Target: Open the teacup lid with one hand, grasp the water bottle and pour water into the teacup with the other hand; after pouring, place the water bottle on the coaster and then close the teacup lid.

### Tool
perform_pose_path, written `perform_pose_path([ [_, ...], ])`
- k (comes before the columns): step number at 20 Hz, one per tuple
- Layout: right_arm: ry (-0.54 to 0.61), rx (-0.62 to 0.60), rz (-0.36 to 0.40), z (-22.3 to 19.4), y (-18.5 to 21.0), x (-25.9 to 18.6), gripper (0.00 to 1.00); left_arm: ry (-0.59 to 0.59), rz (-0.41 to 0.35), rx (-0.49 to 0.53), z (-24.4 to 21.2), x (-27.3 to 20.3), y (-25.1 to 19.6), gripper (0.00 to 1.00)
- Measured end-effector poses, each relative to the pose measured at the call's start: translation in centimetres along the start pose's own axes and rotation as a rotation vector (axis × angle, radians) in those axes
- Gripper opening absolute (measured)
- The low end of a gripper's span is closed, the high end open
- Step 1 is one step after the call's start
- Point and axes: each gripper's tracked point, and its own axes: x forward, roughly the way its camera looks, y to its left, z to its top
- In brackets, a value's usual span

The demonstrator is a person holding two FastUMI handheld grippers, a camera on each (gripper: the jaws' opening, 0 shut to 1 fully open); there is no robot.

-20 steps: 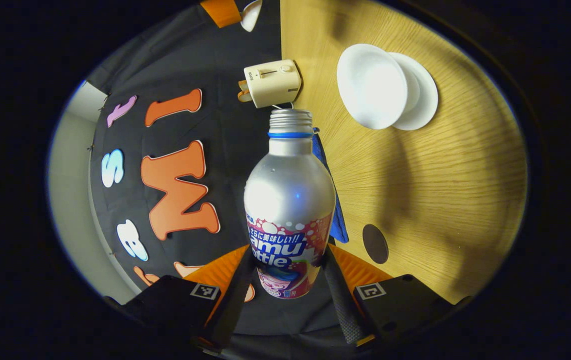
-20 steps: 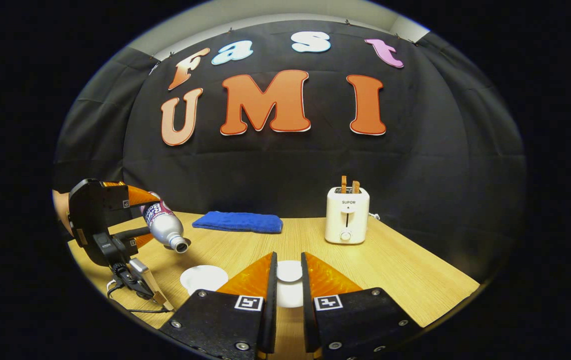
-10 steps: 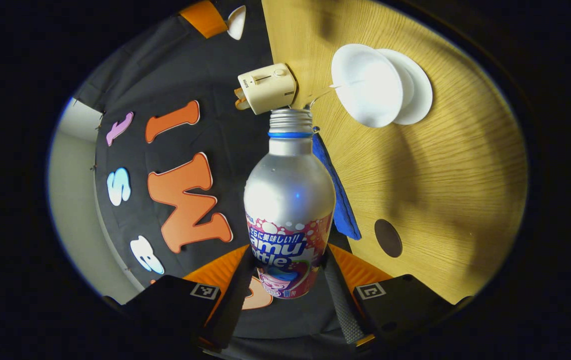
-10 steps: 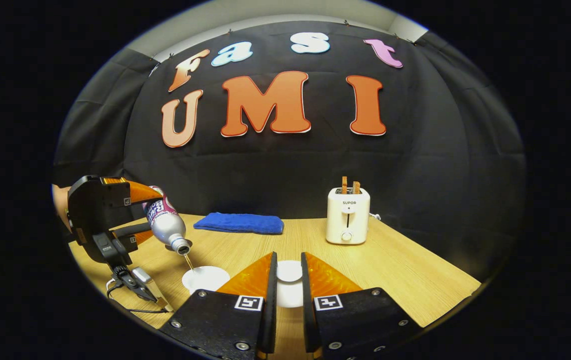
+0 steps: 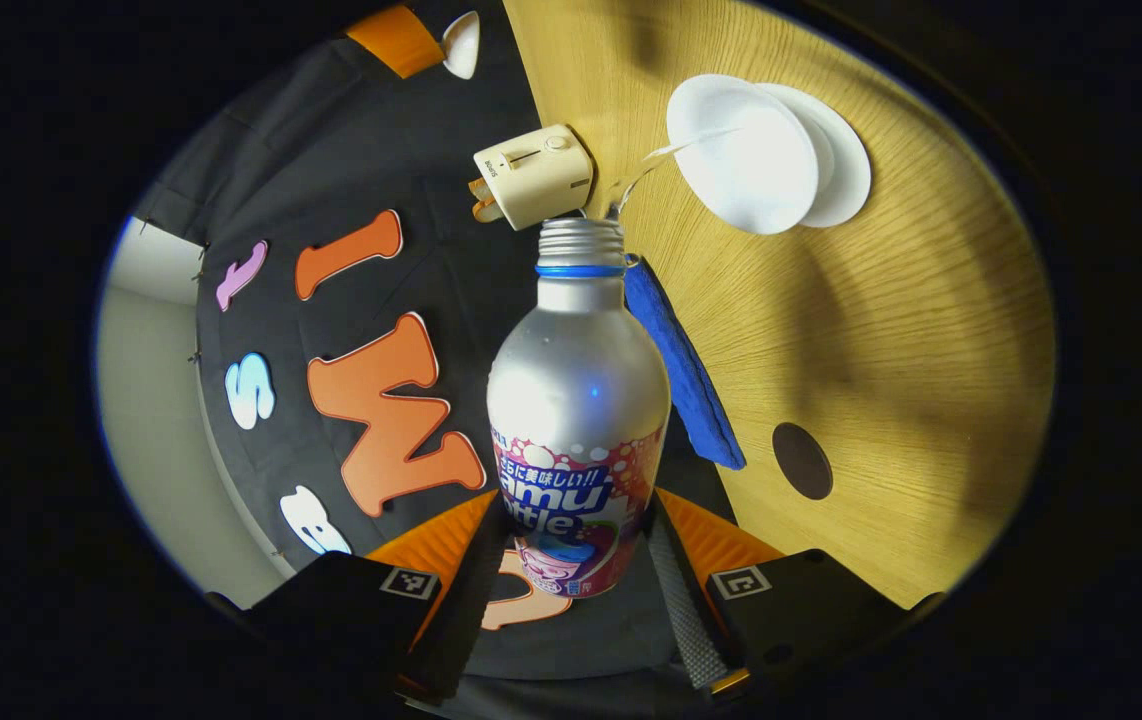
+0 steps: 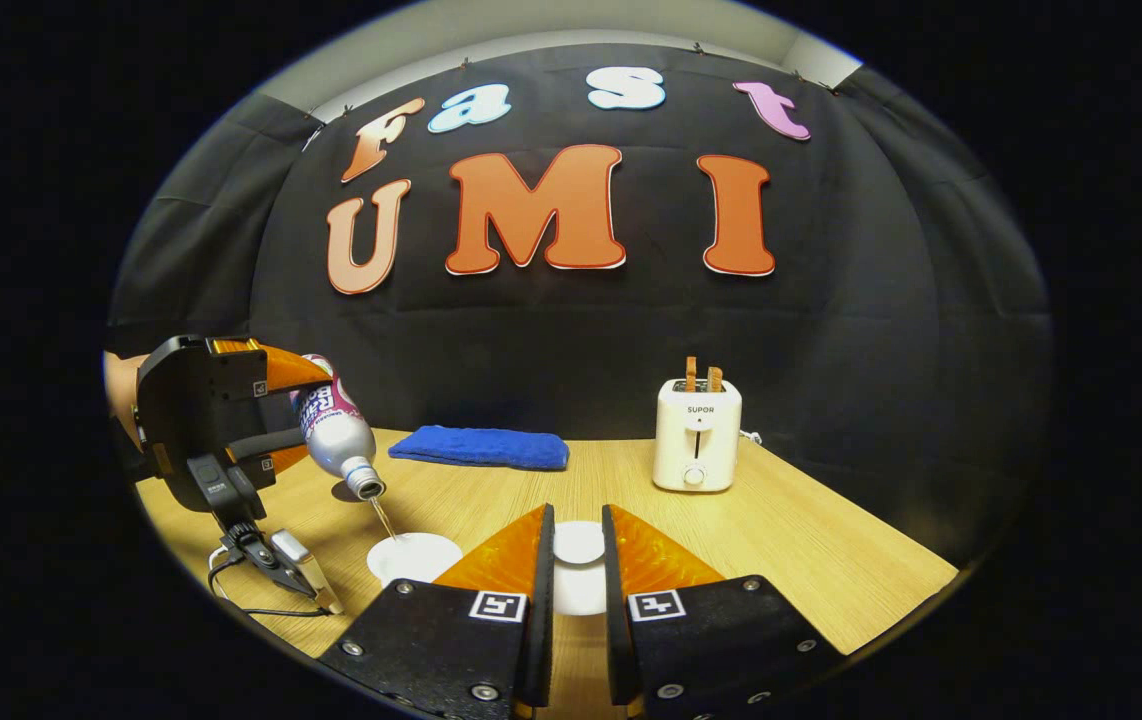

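My left gripper (image 5: 579, 520) is shut on a silver water bottle (image 5: 579, 400) with a pink and blue label, tipped mouth-down. A thin stream of water (image 5: 643, 172) runs from its mouth into the open white teacup (image 5: 741, 150) on its saucer (image 5: 849, 165). In the right gripper view the left gripper (image 6: 316, 415) holds the bottle (image 6: 336, 440) above the teacup (image 6: 415, 556) at the left. My right gripper (image 6: 577, 530) is shut on the white teacup lid (image 6: 578, 545), held over the table right of the cup. A dark round coaster (image 5: 802, 460) lies on the wood.
A blue folded cloth (image 6: 479, 446) lies at the back of the wooden table (image 6: 811, 560). A cream toaster (image 6: 696, 436) with toast stands at the back right. A person's hand (image 6: 119, 395) holds the left gripper, with a cable (image 6: 261, 590) trailing below.
The bottle has tipped further down and a stream of water now runs from its mouth into the teacup. My right gripper has stayed still with the lid.
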Motion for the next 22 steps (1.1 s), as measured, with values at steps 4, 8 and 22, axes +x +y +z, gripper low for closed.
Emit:
perform_pose_path([
  [4,-0.004,-0.007,0.005,0.3,0.3,0.1,0.23,0.002,0.011,0.023,-0.4,0.2,0.5,0.82],
  [8,-0.009,-0.012,0.006,0.5,0.5,0.0,0.23,-0.004,0.027,0.049,-0.3,0.2,1.2,0.84],
  [22,-0.004,-0.023,0.015,0.4,1.0,0.3,0.23,-0.037,0.050,0.149,1.6,0.6,0.5,0.84],
])
